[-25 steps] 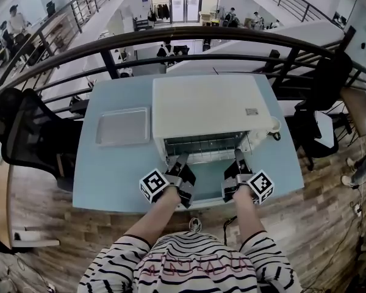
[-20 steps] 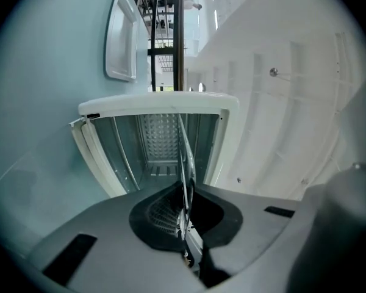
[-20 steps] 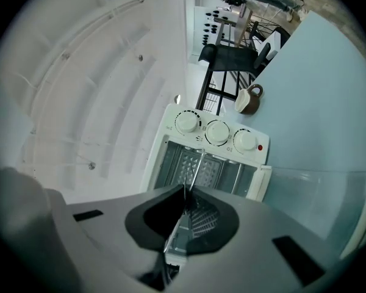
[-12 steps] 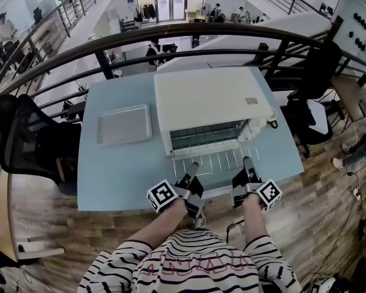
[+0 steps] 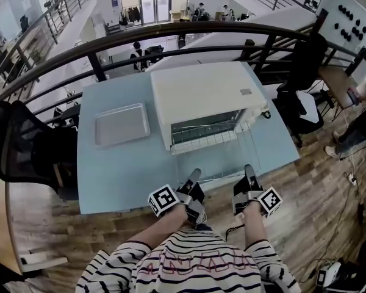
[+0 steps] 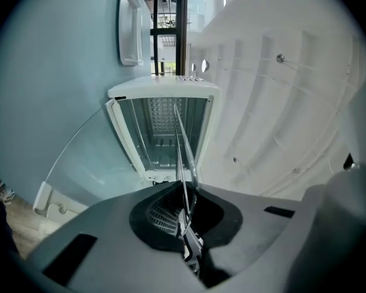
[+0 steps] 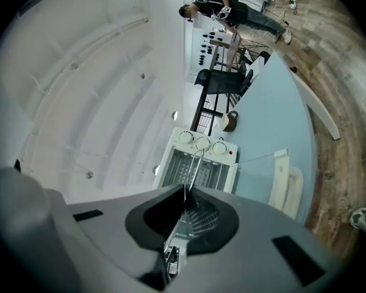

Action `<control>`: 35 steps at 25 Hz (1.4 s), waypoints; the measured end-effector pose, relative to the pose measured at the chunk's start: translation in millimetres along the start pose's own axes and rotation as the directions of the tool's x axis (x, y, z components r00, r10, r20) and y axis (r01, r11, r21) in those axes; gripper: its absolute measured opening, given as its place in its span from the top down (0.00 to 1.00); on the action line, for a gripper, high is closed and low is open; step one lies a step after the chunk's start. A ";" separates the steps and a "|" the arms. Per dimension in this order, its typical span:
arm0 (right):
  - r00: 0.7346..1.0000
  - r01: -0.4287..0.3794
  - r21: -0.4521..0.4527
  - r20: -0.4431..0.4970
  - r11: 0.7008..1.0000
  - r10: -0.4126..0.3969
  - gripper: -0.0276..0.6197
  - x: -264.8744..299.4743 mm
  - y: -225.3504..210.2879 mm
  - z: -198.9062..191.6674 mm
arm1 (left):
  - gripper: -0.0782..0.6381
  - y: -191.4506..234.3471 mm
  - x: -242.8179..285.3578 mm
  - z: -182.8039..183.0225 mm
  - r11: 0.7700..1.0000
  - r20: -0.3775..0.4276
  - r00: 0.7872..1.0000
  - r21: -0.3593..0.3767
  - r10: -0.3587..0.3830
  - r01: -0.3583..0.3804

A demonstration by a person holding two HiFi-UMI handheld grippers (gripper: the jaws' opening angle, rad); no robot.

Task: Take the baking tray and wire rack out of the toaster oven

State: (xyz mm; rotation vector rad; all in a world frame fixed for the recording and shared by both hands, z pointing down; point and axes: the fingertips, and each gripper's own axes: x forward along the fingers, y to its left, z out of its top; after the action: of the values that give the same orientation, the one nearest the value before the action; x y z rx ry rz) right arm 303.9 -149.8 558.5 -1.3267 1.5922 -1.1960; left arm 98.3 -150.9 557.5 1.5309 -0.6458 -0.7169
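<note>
Rack (image 5: 221,165) in left tongs (image 5: 194,174), right tongs (image 5: 249,169)

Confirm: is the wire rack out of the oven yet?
Partly out: left gripper and right gripper clamp the wire rack over the door; its far edge sits in the toaster oven.

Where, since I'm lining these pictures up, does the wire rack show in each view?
Head view: wire rack at centre, sticking out of the toaster oven front.
Left gripper view: centre, edge-on, a thin line into the oven.
Right gripper view: centre, edge-on, under the knobs.
Shared landmark: the toaster oven's open front.
</note>
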 end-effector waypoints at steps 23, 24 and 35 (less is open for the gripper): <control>0.999 0.054 0.029 0.001 0.998 -0.055 0.91 -71.3 3.3 -164.4 | 0.86 37.3 -166.5 47.2 0.994 -0.045 0.993 0.025 0.109 -0.107; 0.998 0.057 0.030 -0.012 0.998 -0.057 0.91 -68.2 3.9 -174.5 | 0.86 39.5 -174.5 54.1 0.994 -0.027 0.993 0.020 0.111 -0.111; 0.974 0.045 0.003 -0.222 0.999 -0.043 0.91 -31.0 17.6 -291.4 | 0.86 59.1 -263.0 128.5 0.990 0.151 0.979 -0.010 0.138 -0.139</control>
State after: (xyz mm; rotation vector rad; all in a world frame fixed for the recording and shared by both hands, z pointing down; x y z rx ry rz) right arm 32.9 -60.9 628.2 -1.2647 1.7178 -1.4179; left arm -169.3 -39.3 628.8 1.4256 -0.8586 -0.7313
